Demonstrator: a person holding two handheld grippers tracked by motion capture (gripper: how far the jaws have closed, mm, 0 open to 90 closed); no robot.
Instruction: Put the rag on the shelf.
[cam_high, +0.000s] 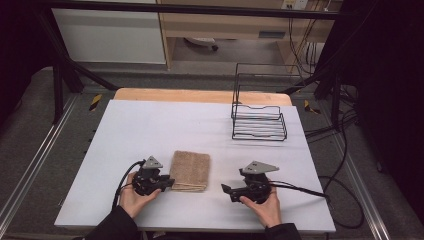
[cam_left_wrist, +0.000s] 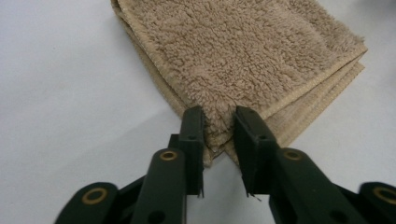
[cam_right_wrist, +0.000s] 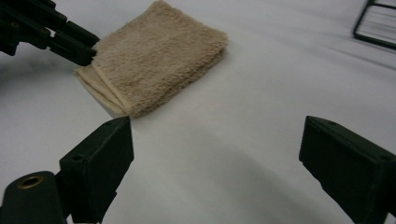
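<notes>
Towel (cam_high: 190, 171), folded and beige, lies flat on the white table (cam_high: 150, 125), near my edge and a little left of the middle. Its long axis runs away from me, toward the wire rack (cam_high: 259, 122), which stands well apart at the far right.

My left gripper (cam_left_wrist: 219, 123) is at the towel's near left corner, and its jaws are almost together, pinching the corner of the upper layers between them. In the left gripper view the pile bulges up between the two pads, so I judge the grip as firm.

My right gripper (cam_right_wrist: 215, 149) is to the right of the towel, apart from it, with the jaws wide and nothing between them. It points toward the near right corner. The left hand is therefore nearer; the right one must go leftward to reach the cloth.
</notes>
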